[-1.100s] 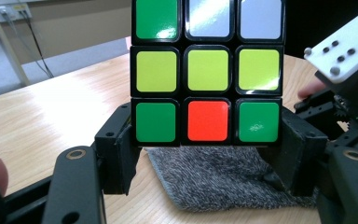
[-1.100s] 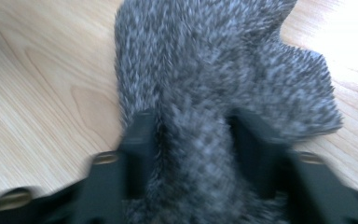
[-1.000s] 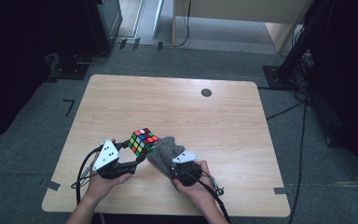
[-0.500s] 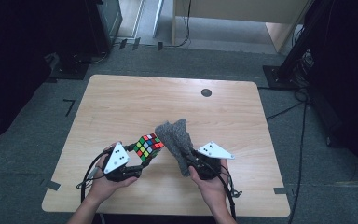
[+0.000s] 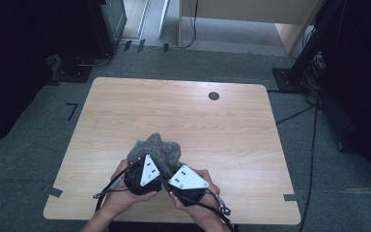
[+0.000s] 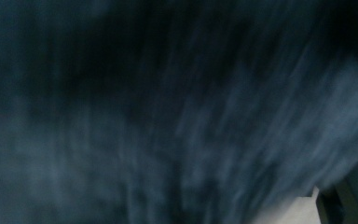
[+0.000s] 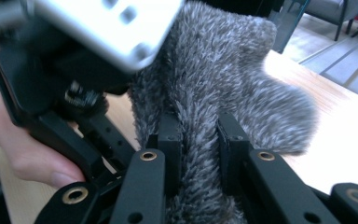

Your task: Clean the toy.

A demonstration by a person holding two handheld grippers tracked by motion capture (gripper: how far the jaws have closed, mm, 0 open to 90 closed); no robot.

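Wrapping seems to be the step now: the right gripper [image 7: 199, 140] is clamped on the fuzzy grey cloth [image 5: 154, 150] near the table's [image 5: 222, 125] front edge, the left gripper [image 5: 142, 176] is squeezed together under it, and next they must pull the cloth snug.

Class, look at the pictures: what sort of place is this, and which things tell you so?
Probably a lab or workshop set up for recording, not a home: one bare wooden table on grey carpet, cables across the floor, and dark equipment stands around it.
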